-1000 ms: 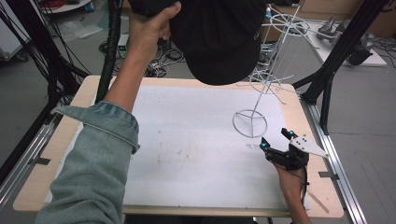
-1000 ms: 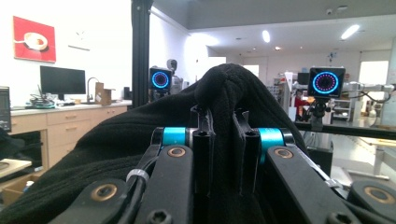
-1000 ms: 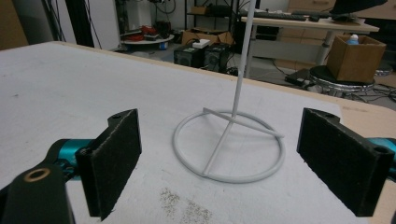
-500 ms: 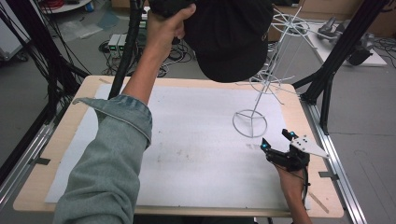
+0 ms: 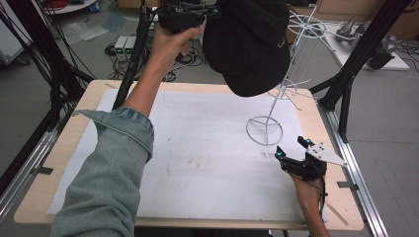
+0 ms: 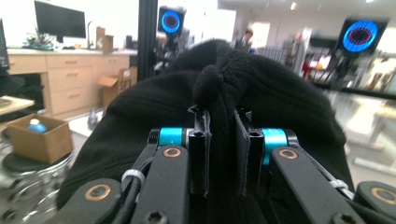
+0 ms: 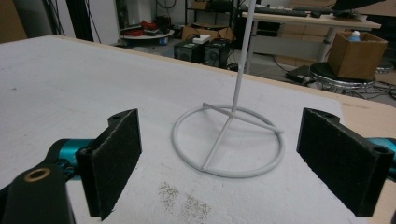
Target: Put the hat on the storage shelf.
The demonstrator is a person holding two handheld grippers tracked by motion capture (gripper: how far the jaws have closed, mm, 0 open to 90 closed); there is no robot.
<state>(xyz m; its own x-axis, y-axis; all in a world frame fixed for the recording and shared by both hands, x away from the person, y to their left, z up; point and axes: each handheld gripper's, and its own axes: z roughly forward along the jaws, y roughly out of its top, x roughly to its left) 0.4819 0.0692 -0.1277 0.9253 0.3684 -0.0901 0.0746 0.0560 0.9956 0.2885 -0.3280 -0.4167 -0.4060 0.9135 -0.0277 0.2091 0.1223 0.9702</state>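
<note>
High over the table's far edge, my left gripper (image 5: 205,12) holds a black cap (image 5: 247,44). In the left gripper view its pads (image 6: 200,144) pinch a fold of the cap's fabric (image 6: 280,93); the jaws have just been opening slightly, with the fabric still gripped. The cap hangs beside the upper arms of a white wire stand (image 5: 291,74), whose ring base (image 5: 264,131) rests on the mat. My right gripper (image 5: 291,148) sits low at the front right, open, with nothing between its fingers. Its jaws face the ring base (image 7: 229,140).
A white mat (image 5: 197,148) covers the wooden table (image 5: 59,197). Black frame posts (image 5: 356,54) stand at the right and back left. Cables and power boxes (image 5: 123,44) lie on the floor behind. A cardboard box (image 7: 357,53) sits beyond the table.
My left hand has carried the cap a little right and down, nearer the stand's top. The right gripper has not moved.
</note>
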